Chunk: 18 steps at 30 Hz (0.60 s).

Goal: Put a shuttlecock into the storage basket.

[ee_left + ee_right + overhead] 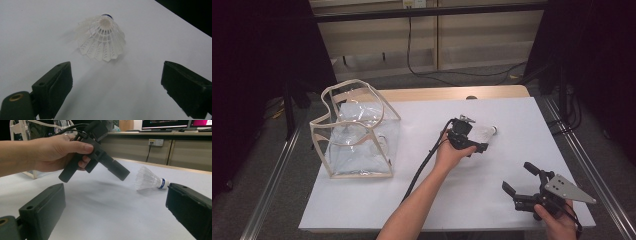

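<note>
Beside the shuttlecock (102, 37), blue-banded with no legible writing, left tool (117, 87) spread; right tool (115, 212) spread.

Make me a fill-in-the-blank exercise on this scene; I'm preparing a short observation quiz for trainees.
1. The shuttlecock lies on its ____ on the white table.
2. The left claw is ____, its jaws spread short of the shuttlecock.
3. The clear bag stands at the table's ____ side in the high view.
4. The right claw holds ____.

Missing words: side; open; left; nothing
</note>
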Available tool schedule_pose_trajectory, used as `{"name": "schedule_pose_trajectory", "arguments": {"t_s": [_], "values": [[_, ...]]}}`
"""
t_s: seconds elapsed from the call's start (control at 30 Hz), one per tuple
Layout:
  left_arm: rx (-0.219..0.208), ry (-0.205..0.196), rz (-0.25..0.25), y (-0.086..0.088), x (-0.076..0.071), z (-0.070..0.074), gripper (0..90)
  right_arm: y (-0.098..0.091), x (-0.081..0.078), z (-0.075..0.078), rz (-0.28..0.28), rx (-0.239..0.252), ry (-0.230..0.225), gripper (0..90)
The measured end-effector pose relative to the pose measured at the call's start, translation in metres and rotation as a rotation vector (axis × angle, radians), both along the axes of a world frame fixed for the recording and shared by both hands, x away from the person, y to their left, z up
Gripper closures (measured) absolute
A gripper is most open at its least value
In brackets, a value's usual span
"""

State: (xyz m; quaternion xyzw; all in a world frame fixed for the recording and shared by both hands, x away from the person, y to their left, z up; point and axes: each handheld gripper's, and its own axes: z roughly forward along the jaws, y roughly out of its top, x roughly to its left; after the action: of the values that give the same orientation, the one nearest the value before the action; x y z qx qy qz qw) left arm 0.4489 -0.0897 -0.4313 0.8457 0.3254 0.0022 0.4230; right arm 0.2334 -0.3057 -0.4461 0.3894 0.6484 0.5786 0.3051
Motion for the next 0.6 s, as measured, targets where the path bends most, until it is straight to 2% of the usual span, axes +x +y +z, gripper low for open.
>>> {"name": "schedule_pose_trajectory", "arguments": {"t_s": [0.6], "values": [[-0.011,0.004,0.012,-0.0074,0.0046,-0.0062,10.7,-0.0007,0.0002,-0.0001,-0.001,-0.005,-0.002,2.3]]}}
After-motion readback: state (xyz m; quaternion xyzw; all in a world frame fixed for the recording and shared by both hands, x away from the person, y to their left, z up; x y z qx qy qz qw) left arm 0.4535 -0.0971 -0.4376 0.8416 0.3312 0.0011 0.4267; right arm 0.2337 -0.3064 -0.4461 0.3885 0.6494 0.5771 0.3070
